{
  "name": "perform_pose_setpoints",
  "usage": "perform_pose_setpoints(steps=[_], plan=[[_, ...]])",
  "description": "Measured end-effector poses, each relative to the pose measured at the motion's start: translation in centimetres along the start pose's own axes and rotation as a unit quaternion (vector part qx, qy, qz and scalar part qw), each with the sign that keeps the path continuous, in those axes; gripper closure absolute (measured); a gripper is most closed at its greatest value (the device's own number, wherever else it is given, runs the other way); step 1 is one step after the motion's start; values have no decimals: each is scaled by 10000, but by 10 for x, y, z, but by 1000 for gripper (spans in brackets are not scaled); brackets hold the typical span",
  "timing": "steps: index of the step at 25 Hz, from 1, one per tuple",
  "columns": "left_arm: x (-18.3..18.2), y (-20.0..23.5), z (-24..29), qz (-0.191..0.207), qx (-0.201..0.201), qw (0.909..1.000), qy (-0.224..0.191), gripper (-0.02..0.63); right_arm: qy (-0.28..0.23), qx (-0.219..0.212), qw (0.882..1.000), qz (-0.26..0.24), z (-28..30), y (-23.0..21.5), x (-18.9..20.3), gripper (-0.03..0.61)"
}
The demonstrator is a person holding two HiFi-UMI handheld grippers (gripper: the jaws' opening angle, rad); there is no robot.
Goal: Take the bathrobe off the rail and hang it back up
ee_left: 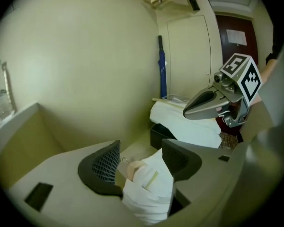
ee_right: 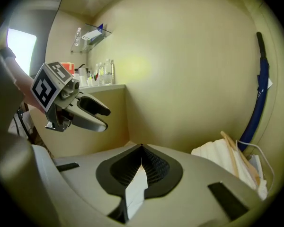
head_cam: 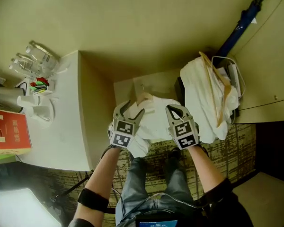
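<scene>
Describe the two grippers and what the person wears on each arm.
The left gripper and the right gripper look alike: pale grey shells tapering to two jaws lined with dark, grid-textured pads. Each carries a white cube printed with black square markers. The left arm wears a black band near the elbow, and the right arm has a dark sleeve.

The left gripper and the right gripper are pale grey plastic shells with dark grid-patterned pads. Each one bears a cube of black-and-white square markers. The person wears blue denim jeans, a black band on the left forearm, a dark right sleeve and, it seems, dark shoes.
</scene>
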State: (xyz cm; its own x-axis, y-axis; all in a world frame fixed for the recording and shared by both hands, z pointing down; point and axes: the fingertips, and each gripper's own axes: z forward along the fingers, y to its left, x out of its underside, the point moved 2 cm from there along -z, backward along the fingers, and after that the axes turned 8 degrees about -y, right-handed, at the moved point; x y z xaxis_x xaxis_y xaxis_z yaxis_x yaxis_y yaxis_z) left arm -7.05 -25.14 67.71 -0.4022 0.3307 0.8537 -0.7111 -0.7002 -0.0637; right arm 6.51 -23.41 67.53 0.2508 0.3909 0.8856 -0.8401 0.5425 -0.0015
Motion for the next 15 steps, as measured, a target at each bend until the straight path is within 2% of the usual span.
perform_pose_setpoints(steps=[6,11,15], plan=[[87,13,69,-50,160,9988,470,334,199,-51,9998,0,76,12,66,558],[150,16,130,-20,157,9972,728,330,319,21,9995,2,128,4,121,558],[188,24,169,130,244,9952,941,319,379,68,9993,15,162,-2,152,558]])
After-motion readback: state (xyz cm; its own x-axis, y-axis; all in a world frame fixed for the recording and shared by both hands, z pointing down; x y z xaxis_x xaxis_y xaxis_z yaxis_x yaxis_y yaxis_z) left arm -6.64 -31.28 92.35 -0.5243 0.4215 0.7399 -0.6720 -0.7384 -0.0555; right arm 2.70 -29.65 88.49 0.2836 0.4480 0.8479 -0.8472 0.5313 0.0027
